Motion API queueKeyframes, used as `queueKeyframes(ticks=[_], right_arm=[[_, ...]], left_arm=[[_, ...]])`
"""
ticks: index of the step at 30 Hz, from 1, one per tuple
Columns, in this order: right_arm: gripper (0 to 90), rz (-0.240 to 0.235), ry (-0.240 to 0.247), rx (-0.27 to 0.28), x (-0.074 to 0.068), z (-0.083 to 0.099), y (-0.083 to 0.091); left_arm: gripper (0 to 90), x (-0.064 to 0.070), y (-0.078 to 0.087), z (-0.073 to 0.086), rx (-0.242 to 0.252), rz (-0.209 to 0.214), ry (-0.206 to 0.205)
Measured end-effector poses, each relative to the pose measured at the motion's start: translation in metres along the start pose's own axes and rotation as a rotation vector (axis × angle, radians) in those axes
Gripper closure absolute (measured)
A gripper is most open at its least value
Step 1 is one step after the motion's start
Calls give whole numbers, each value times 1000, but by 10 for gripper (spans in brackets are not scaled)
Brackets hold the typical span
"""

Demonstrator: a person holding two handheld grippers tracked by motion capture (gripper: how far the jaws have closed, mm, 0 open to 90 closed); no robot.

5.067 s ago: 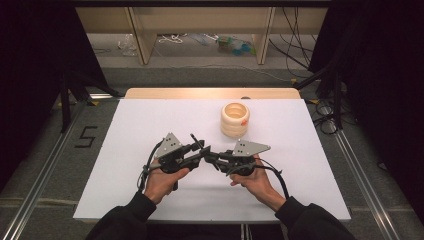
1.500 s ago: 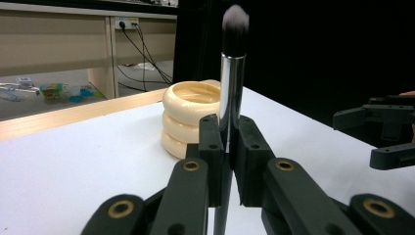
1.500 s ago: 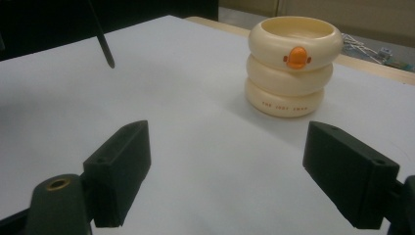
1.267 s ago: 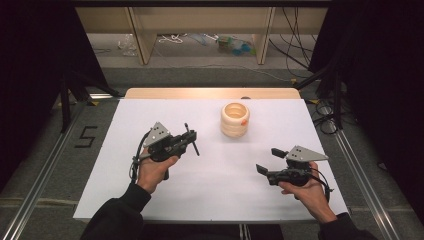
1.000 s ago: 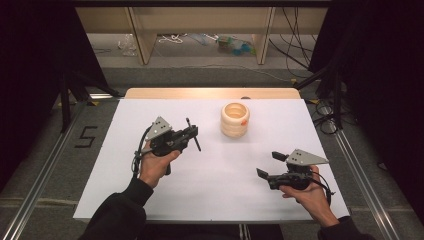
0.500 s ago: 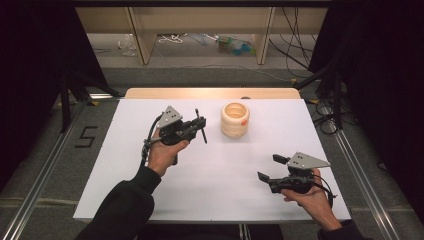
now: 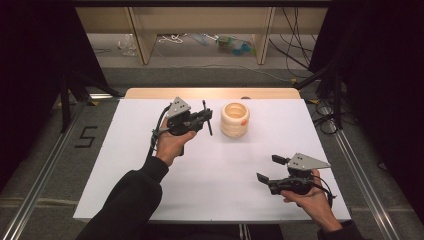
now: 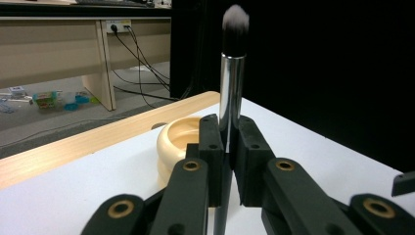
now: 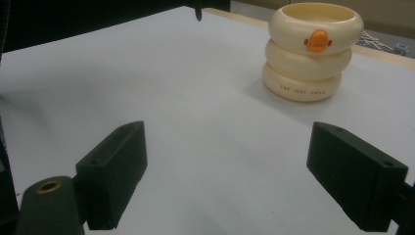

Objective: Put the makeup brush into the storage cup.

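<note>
The left gripper (image 7: 204, 119) pinches a brush (image 8: 231, 83) between its jaws; in the left gripper view the silver ferrule rises from between the two black pads, bristles at the top. In the high view the brush (image 7: 206, 118) stands roughly upright, just left of the holder (image 7: 235, 120), close to it but apart.

The holder, a cream pot of three stacked rings with an orange mark on its upper ring, sits on the white table (image 7: 150, 165) near the far edge, a little right of the middle. Its mouth is open upward. In the right gripper view the holder (image 9: 313, 51) stands alone, with bare white surface all around its base.

The right gripper (image 7: 273, 170) hovers well apart from the holder, toward the near right corner of the table, its jaws spread wide with nothing between them. The right gripper (image 9: 235, 181) points across bare table toward the holder.

Between the holder and the near edge the table is open. A wooden strip (image 7: 210, 93) borders the table just behind the holder. To the holder's right, white surface runs free to the table's right edge.
</note>
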State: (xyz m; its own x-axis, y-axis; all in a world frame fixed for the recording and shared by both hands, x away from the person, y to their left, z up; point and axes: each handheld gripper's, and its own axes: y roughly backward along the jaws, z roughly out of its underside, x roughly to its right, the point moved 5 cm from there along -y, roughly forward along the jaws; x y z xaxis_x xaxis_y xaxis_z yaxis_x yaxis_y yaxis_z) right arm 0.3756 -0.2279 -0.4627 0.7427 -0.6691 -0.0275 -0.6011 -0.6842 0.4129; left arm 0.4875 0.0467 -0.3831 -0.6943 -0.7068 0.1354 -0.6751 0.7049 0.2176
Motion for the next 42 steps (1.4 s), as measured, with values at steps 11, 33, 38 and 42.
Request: queueKeyframes(ticks=[11,33,38,42], right_arm=[[164,-3,-4,-9,0,0,0],[166,-10,7,-7,-1,0,-1],[166,-17,10,-12,-1,0,-2],[166,-18,12,-7,-2,0,-2]], left_arm=[[834,0,-24,-12,-6,-3,-26],[834,0,-64,-34,3,-25,-29],[834,-4,-73,-37,-3,-42,-26],[834,-6,-79,-43,5,-46,-29]])
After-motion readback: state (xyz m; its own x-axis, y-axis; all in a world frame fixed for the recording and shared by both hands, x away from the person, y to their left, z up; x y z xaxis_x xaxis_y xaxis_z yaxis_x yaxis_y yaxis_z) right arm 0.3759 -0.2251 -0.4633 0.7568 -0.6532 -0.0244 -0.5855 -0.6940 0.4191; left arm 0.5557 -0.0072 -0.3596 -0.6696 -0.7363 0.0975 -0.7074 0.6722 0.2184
